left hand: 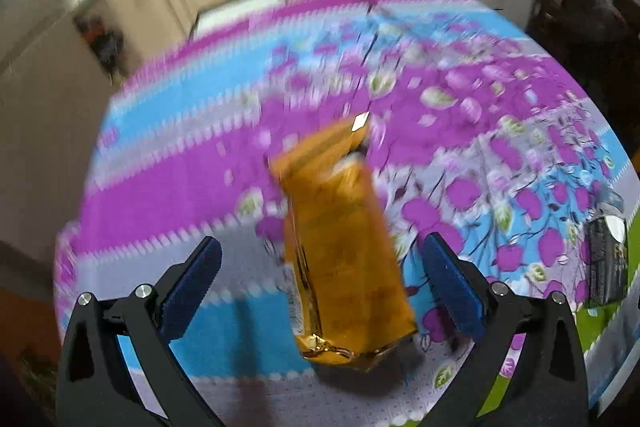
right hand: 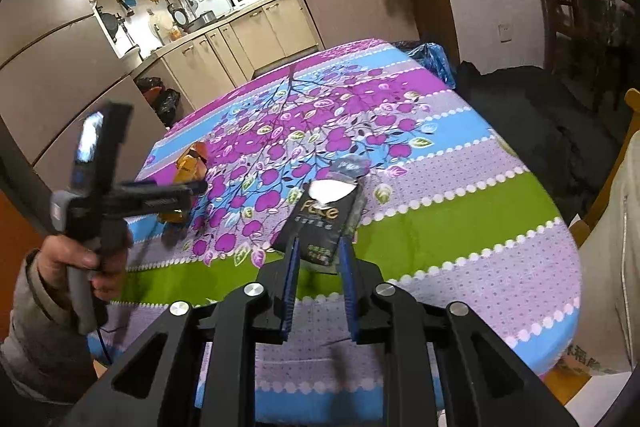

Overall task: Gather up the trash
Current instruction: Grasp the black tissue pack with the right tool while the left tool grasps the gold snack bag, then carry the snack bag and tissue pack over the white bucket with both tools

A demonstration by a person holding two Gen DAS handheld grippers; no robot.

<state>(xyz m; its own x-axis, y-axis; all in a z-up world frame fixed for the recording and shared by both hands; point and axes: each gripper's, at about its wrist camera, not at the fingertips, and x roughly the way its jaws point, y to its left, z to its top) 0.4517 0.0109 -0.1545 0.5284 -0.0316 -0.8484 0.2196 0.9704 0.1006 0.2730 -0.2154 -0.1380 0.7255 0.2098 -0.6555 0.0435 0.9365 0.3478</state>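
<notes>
An orange foil snack wrapper point(left hand: 344, 247) lies on the flowered tablecloth point(left hand: 200, 179), between the wide-open fingers of my left gripper point(left hand: 320, 267), which hovers over it without touching. The left view is blurred. My right gripper point(right hand: 320, 259) is shut on a black tissue pack point(right hand: 320, 223) with white tissue showing at its open top. The pack also shows at the right edge of the left wrist view point(left hand: 606, 259). In the right wrist view the left gripper point(right hand: 160, 199) is at the left, over the orange wrapper point(right hand: 192, 163).
The oval table point(right hand: 480, 227) carries a purple, blue and green cloth. A blue bag point(right hand: 436, 59) and dark clothing point(right hand: 540, 115) lie beyond its far right edge. Kitchen cabinets point(right hand: 240, 39) stand behind. A wooden chair point(right hand: 628, 147) stands at the right.
</notes>
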